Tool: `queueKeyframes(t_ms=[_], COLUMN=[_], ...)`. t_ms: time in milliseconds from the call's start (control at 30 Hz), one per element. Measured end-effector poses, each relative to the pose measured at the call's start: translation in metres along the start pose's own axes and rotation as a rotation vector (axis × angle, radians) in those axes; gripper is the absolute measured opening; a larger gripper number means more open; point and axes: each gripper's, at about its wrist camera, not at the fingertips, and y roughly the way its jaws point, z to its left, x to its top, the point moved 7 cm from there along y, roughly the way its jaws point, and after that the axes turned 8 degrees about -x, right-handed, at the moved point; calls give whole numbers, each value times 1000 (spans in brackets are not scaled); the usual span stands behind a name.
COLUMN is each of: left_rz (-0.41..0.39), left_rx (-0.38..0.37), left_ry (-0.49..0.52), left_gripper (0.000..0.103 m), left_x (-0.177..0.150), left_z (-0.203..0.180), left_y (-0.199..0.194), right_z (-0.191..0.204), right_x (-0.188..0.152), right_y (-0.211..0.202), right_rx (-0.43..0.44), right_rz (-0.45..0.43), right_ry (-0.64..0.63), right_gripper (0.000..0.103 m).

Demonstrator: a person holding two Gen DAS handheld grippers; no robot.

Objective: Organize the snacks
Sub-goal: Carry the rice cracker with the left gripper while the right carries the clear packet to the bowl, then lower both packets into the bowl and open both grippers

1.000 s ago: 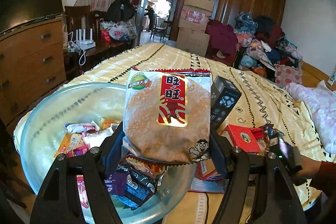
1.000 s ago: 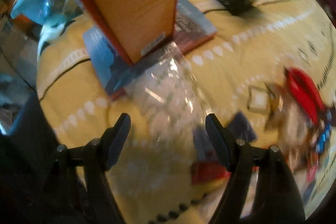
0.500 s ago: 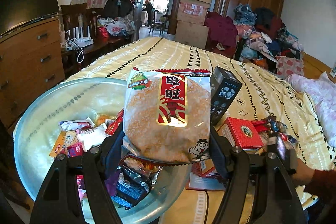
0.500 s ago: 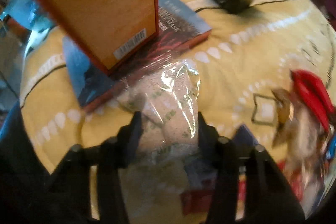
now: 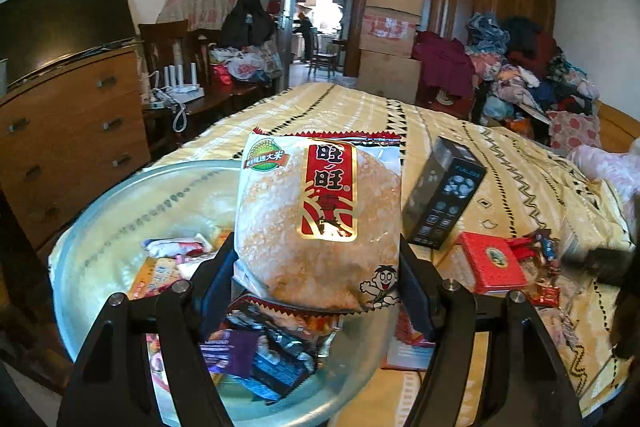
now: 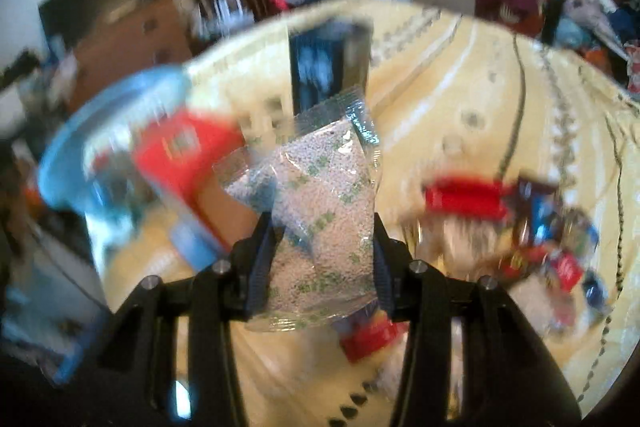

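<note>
Left gripper (image 5: pixel 318 275): gripping rice cracker (image 5: pixel 320 227) over bowl (image 5: pixel 100 227). Right gripper (image 6: pixel 320 247): jaws just narrowed, clamping clear packet (image 6: pixel 320 203), hanging above bed (image 6: pixel 460 99).

left tongs (image 5: pixel 316 263): black arms, silver screws, blue-edged pads | right tongs (image 6: pixel 322 247): same build

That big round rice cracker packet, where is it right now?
In the left wrist view the rice cracker packet stands upright, clamped in the left tongs, above the glass bowl of snacks.
</note>
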Motion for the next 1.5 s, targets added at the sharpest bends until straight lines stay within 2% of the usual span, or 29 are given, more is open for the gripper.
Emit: queueKeyframes(t_ms=[67,200,367,500,600,833,1233,1500], left_rz=[0,-11,-12,4,18,40,102,140], left_rx=[17,62,102,120,124,125,127,133], left_ry=[-12,-30,-45,-60,-72,-103,-145,-169], left_gripper=[73,73,73,73,73,73,73,73], left_x=[0,2,5,4,3,2,9,5], left_z=[8,25,42,53,61,69,85,94], left_y=[-1,-5,-7,-4,0,8,32,45], right_z=[26,84,180,230,249,264,271,273], right_x=[29,76,111,125,125,112,118,117], right_y=[-13,-7,21,50,68,75,86,90], right_rx=[31,120,254,328,347,359,360,363], right_rz=[-60,-106,-56,10,62,134,217,238], right_ry=[4,-40,-129,-142,-148,-152,-112,-102], right_gripper=[45,45,45,46,46,46,46,47])
